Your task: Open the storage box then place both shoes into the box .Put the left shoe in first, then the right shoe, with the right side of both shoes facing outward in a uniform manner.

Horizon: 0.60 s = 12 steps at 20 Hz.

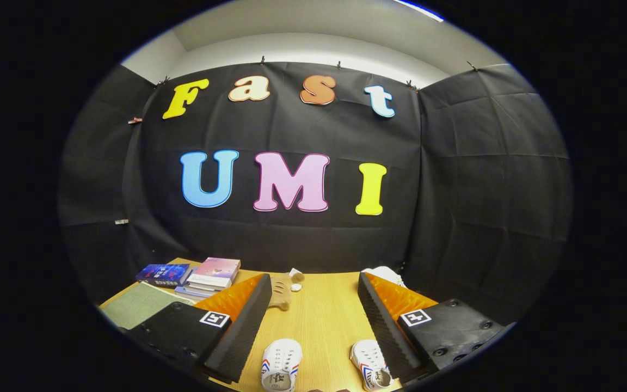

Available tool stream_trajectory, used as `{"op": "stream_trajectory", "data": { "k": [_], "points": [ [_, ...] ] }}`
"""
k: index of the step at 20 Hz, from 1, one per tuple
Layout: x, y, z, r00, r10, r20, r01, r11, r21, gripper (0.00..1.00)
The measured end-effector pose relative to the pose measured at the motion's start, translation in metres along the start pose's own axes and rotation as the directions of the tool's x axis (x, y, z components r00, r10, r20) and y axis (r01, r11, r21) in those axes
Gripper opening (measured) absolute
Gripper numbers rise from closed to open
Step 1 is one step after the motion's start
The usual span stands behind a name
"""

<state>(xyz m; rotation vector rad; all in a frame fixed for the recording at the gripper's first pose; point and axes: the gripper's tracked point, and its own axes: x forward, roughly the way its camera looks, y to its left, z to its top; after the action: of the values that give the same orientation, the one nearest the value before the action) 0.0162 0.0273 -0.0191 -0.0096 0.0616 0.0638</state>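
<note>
The tool [313, 321] has its ribbed black fingers [245, 326] wide apart above the wooden table [324, 316]; two white canvas shoes [281, 366] lie between them, lower centre.

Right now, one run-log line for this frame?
gripper: open, holding nothing | shoes: on table between fingers, untouched | box: unseen | books: beyond left finger

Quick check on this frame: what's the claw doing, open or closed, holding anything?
Claw: open, fingers spread wide, holding nothing; two white shoes lie on the wooden table between the fingers, untouched.
</note>
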Motion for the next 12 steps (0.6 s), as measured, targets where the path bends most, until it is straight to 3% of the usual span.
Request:
{"op": "stream_trajectory", "data": {
  "k": [12],
  "points": [
    [0.006,0.028,-0.036,0.991,0.081,-0.109,-0.075,0.995,0.064,0.97]
  ]
}}
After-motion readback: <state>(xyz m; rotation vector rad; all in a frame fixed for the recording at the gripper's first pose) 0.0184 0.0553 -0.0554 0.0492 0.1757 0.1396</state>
